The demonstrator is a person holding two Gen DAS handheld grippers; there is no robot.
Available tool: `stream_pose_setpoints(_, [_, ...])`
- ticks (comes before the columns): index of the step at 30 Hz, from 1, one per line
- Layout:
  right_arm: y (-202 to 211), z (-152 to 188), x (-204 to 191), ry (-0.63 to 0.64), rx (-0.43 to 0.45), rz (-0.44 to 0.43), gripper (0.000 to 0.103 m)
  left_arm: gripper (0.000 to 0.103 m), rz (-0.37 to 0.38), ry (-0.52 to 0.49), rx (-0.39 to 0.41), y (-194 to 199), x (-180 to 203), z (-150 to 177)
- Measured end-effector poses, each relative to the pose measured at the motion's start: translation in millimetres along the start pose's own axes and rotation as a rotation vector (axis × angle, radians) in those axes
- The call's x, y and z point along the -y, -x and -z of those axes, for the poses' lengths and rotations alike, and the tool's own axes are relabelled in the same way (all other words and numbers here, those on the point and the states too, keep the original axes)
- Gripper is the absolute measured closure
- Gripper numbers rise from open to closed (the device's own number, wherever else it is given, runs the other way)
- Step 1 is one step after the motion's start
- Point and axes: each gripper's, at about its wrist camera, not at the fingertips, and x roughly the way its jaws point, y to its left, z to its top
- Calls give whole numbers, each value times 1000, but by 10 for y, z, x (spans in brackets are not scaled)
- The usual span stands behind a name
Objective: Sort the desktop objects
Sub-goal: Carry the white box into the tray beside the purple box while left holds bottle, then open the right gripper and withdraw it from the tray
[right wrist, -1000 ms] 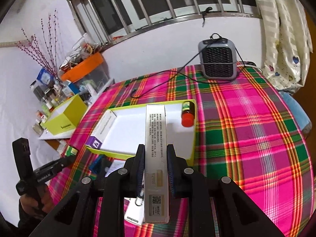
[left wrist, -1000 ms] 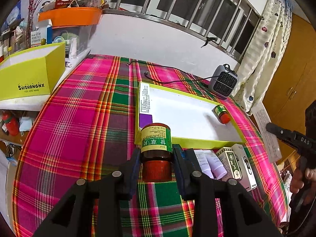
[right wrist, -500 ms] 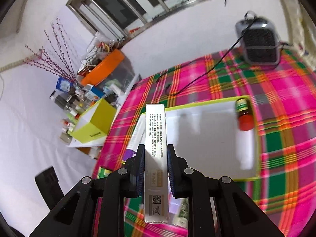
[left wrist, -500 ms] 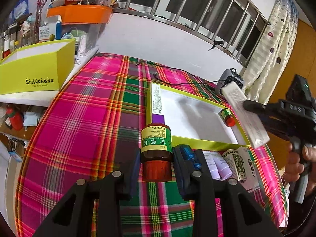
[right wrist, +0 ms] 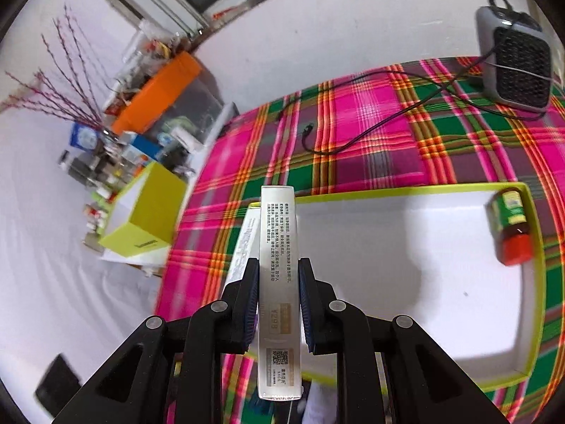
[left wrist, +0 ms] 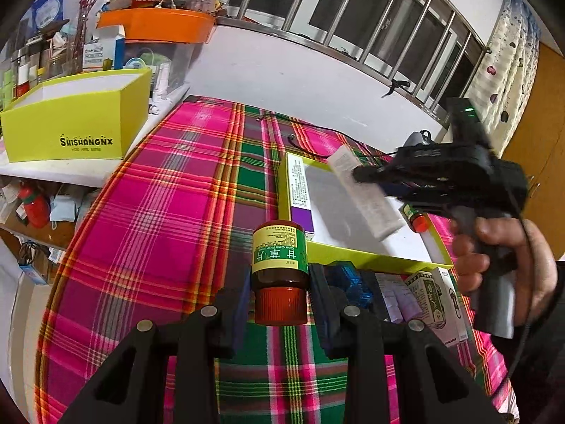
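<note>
My left gripper point(left wrist: 279, 282) is shut on a brown medicine bottle point(left wrist: 279, 268) with a green-yellow label and red cap, held over the plaid tablecloth just short of the yellow-rimmed white tray point(left wrist: 356, 252). My right gripper point(right wrist: 277, 282) is shut on a long silver box point(right wrist: 279, 282) and holds it above the tray's left part point(right wrist: 406, 190); it also shows in the left wrist view point(left wrist: 367, 194). In the tray lie a white and purple box point(left wrist: 299, 190) along the left wall and a small red-capped bottle point(right wrist: 512, 229) at the right end.
Loose boxes and tubes point(left wrist: 423, 293) lie on the cloth in front of the tray. A small grey heater point(right wrist: 515, 67) with its cable stands at the back right. A yellow box point(left wrist: 74, 123) and cluttered shelves stand off the table's left side.
My right gripper has carried the silver box left and forward, from beside the table to over the tray. My left gripper still holds the brown bottle and has moved little.
</note>
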Motion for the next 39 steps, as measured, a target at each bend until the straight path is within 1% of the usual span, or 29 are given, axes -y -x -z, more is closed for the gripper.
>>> stream_pose_setpoints(4, [-323, 9, -24, -17, -46, 41, 81, 70, -9, 8, 3, 22, -51, 6])
stream_pose_setpoints(10, [-559, 20, -95, -48, -65, 57, 80, 70, -18, 17, 5, 36, -100, 5])
stream_pose_setpoints(12, [-596, 13, -115, -67, -67, 48, 79, 70, -17, 15, 6, 45, -91, 7])
stream_pose_setpoints(14, [-632, 4, -139, -85, -73, 21, 76, 70, -16, 11, 8, 52, -86, 8])
stream_pose_setpoints(19, [-584, 13, -189, -82, -65, -4, 76, 70, -14, 10, 4, 47, -71, 6])
stream_pose_setpoints(22, [-565, 25, -209, -69, -70, -17, 76, 70, -12, 4, 3, 56, -39, 9])
stream_pose_setpoints(25, [-600, 39, -251, -22, -102, -10, 77, 70, -10, -2, 7, 73, -17, 7])
stream_pose_setpoints(27, [-561, 47, -245, -24, -107, -32, 78, 70, -10, -5, 8, 82, -9, 4])
stream_pose_setpoints(28, [-499, 53, -241, -24, -101, -54, 78, 70, -11, -6, 8, 85, -4, 1])
stream_pose_setpoints(34, [-84, 131, -202, 7, -51, -105, 77, 70, -2, -14, 4, 64, 43, -9])
stream_pose_setpoints(36, [67, 209, -135, 16, -38, -112, 77, 70, 7, -21, -4, 32, 77, -2])
stream_pose_setpoints(39, [260, 344, 58, -20, -31, -113, 76, 70, 18, -33, -14, -4, 124, 12])
